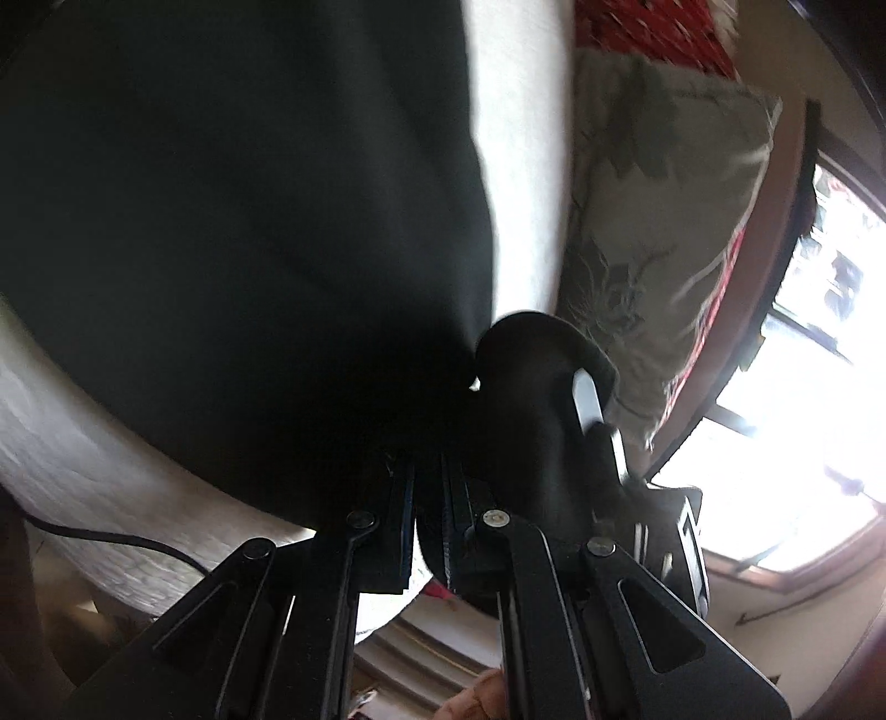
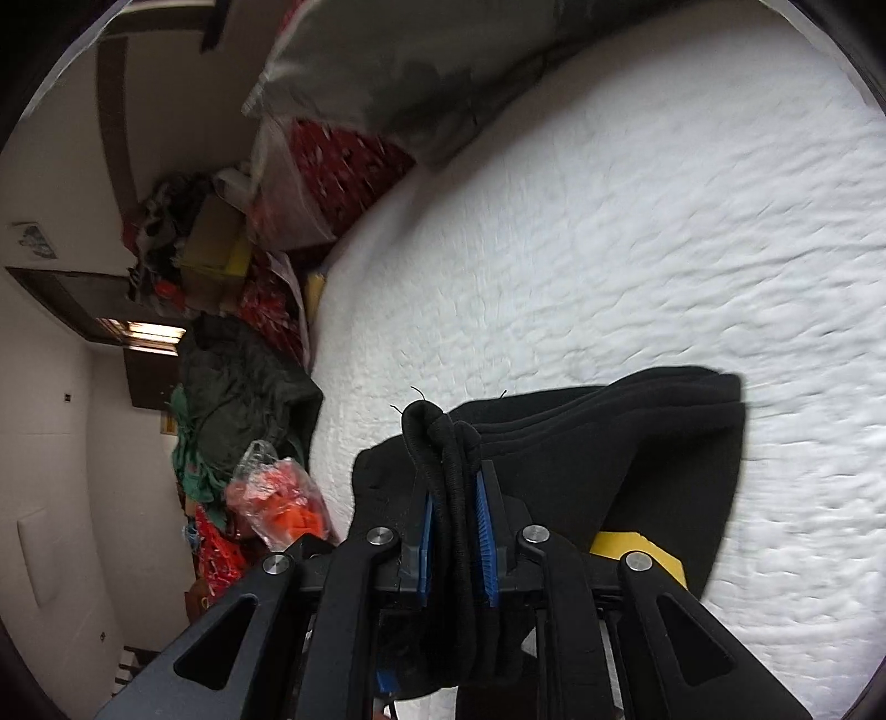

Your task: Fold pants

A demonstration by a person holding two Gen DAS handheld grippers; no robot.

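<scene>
Our right gripper is clenched on the pants: its 2 blue pads press a bunched, rope-like fold of black cloth from either side, and that fold rises in a knot above the fingertips and trails down between the linkage arms. Past the fingers we see the rest of the garment as stacked black layers, with several hem edges lying one above another, resting on the white quilted bed near its lower edge in this view. A yellow tag or label shows just beside the right finger, against the black cloth; we cannot tell what it belongs to.

Our left gripper has its jaws drawn together, with black cloth gathered right at the tips; the fabric is too dark for us to see the pads, though the pants spread out from those tips as 1 broad black sheet that fills most of the left wrist view. A second gripper-like black piece with a silver strip sits just right of our fingers, touching the same cloth.

Beyond the pants, the bed runs to a grey floral pillow and a red patterned cloth. Off the bed's side, we see heaped clothes and an orange plastic bag.
</scene>
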